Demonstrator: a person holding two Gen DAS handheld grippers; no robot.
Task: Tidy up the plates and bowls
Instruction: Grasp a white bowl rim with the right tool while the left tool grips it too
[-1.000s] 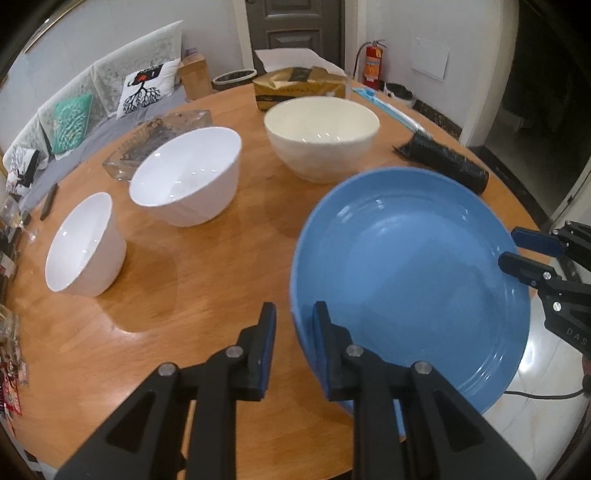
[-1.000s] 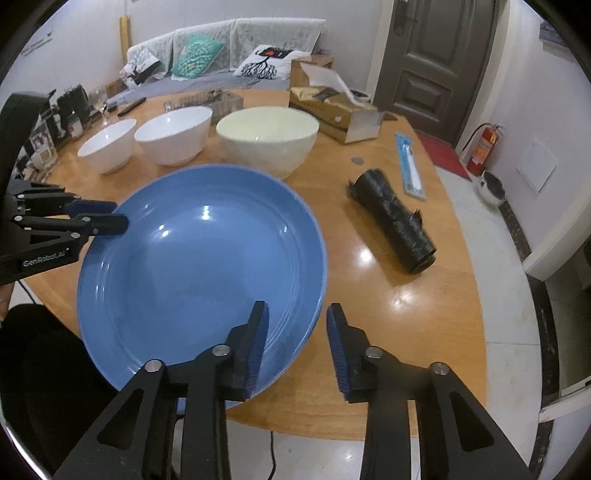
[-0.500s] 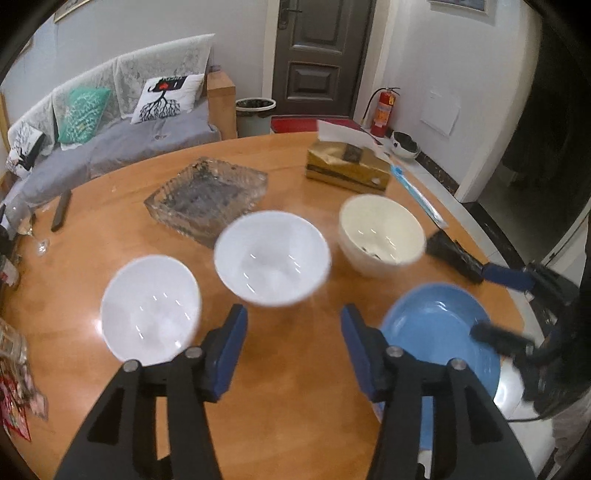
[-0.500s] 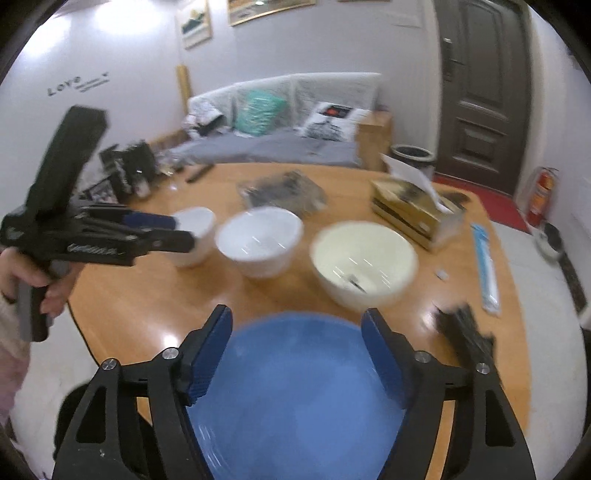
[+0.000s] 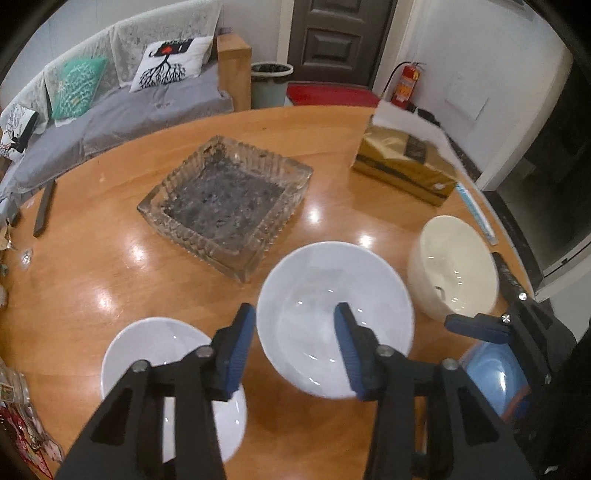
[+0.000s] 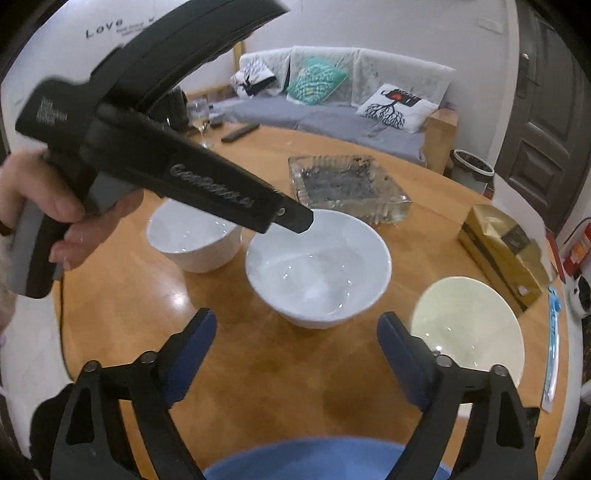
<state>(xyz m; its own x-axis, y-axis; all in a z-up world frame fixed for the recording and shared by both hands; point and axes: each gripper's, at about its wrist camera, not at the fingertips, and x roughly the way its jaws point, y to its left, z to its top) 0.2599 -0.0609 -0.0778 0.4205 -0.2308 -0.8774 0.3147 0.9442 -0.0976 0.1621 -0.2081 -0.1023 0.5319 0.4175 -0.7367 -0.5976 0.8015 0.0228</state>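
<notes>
**Readable text: one wall word and a blurred tool brand**

On the white wall [image 6: 66,48] at upper left of the right wrist view, dark lettering spells "Love" [image 6: 104,28]; a smaller line beside it is too fine to read. The black body of the left gripper [image 6: 288,218], held across that same view, carries pale embossed lettering [image 6: 212,184] beginning "Gen", with the remainder smeared by blur. A small block of print [image 6: 51,110] on its rear housing is illegible. The dark label [image 5: 414,146] on the gold tissue box [image 5: 404,168] cannot be made out.
</notes>
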